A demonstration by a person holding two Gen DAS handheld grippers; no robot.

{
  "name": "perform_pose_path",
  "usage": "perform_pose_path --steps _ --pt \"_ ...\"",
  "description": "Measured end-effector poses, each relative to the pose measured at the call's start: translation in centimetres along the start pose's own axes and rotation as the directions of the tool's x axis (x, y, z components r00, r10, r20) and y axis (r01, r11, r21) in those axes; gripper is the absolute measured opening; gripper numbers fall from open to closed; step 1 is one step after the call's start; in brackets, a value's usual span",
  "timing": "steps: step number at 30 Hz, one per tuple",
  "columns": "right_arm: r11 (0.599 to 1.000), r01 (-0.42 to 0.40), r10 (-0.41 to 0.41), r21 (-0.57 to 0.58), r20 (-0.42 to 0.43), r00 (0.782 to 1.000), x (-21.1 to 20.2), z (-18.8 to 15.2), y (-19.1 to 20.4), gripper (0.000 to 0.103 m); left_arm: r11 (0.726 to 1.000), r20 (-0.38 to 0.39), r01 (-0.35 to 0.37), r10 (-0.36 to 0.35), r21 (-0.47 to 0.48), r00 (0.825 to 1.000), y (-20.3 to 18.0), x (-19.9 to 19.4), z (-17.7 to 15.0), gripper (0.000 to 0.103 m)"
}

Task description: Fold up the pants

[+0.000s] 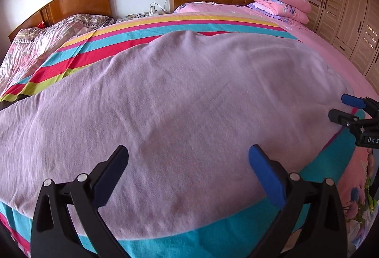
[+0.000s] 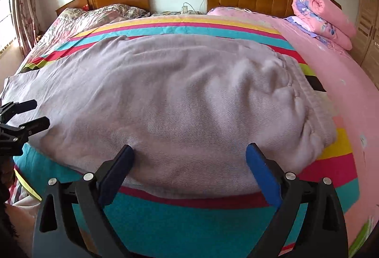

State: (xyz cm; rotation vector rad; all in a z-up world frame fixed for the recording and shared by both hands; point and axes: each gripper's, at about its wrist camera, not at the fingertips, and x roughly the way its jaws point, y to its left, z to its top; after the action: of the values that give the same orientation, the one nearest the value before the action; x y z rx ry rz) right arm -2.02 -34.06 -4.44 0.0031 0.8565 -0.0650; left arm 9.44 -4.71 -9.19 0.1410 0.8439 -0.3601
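Since these pants (image 2: pixel 180 101) look like soft knit fleece, I'd expect them to be light, floppy and a bit grippy, so they'll drape and sag the second you lift them, not hold any shape. They're lying flat on the striped sheet (image 2: pixel 189 217) on the bed, near its front edge.

Long axis runs left to right across both views. The gathered waistband (image 2: pixel 305 104) sits at the right end, and the leg end (image 1: pixel 28 139) trails off to the left, so the pants point waist-right, cuffs-left.

Both grippers have their fingers spread wide, holding nothing. The left gripper (image 1: pixel 188 153) hovers over the near edge toward the leg side, and the right gripper (image 2: pixel 189 151) hovers over the near edge closer to the waist.

If it were me, I'd pinch right at the near hem edge, catching all the layers, because a single-layer grab on fabric this soft would probably just peel the top layer off. The thicker waistband is likely the firmest grab spot.
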Motion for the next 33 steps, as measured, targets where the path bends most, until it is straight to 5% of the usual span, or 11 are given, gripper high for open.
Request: perform_pose_path --steps 10,13,17,20,33 --pt "0.953 -0.173 0.193 -0.247 0.062 0.979 -1.4 2.0 11.9 0.092 0.990 0.064 -0.100 0.107 -0.096 0.992 4.7 -5.1 -2.8 0.101" --pt "0.939 -0.203 0.216 -0.279 0.015 0.976 0.1 1.6 14.2 0.092 0.983 0.040 -0.118 0.125 -0.142 0.991 6.8 -5.2 -3.6 0.101" --pt "0.931 -0.197 0.212 -0.309 0.016 0.977 1.2 -0.2 14.5 0.093 0.974 -0.024 -0.128 0.126 -0.185 0.992 8.5 -3.7 -4.6 0.101" --pt "0.931 -0.221 0.230 -0.291 -0.003 0.973 1.1 -0.3 13.7 0.093 0.978 0.000 -0.159 0.161 -0.137 0.987 7.9 -3.4 -5.1 0.102" --pt "0.933 -0.211 0.205 -0.293 -0.050 0.977 1.4 0.1 13.9 0.093 0.985 0.038 -0.113 0.119 -0.127 0.992 8.5 -3.8 -5.3 0.102"
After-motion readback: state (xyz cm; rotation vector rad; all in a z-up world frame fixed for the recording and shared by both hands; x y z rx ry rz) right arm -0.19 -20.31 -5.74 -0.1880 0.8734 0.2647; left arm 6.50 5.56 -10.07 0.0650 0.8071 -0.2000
